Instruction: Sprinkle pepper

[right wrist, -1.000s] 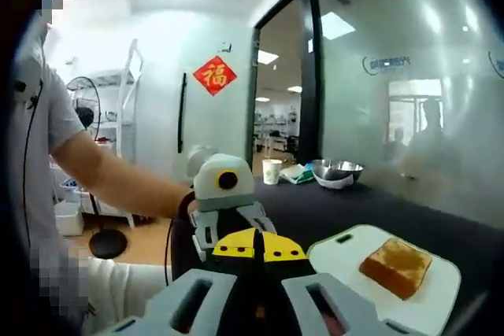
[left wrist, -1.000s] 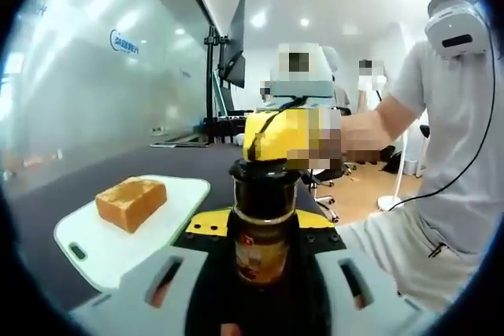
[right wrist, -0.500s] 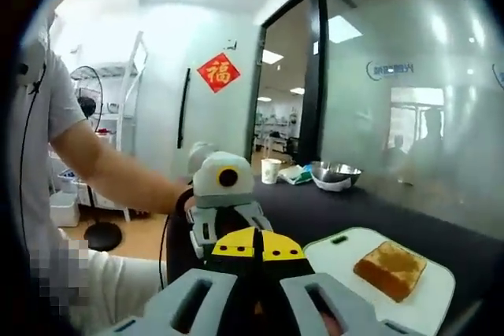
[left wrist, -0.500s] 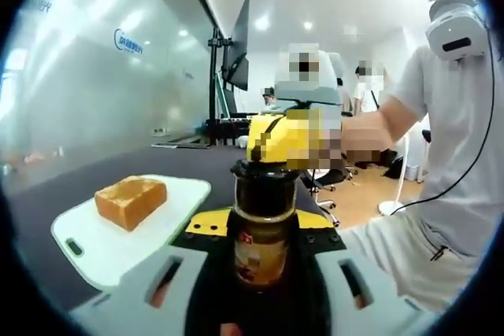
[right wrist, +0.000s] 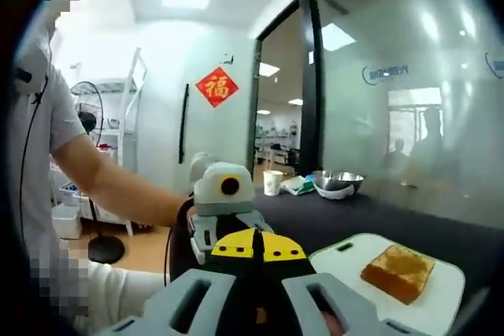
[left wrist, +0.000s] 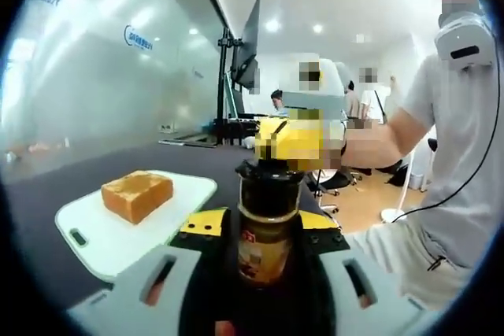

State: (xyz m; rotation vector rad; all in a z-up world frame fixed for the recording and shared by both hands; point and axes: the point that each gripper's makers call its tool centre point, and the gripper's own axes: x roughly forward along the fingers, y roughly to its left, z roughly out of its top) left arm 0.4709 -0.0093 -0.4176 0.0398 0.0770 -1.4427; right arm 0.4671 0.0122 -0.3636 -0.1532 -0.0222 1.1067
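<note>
Your left gripper [left wrist: 264, 293] clamps the dark glass pepper jar [left wrist: 268, 222] upright, w/ right gripper [left wrist: 298, 143] closed on its cap. You're prob. at cap-off stage. Next: twist it free, then tip jar over the toasted bread cube [left wrist: 136, 193] on the white cutting board [left wrist: 94, 234], left of jar.

The left gripper [left wrist: 264, 273] is closed around a dark bottle [left wrist: 265, 230]. The right gripper [left wrist: 298, 143] is pinched shut on the bottle's top.

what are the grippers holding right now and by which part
The left gripper clamps the pepper bottle around its body; the right gripper grips its cap from above.
</note>
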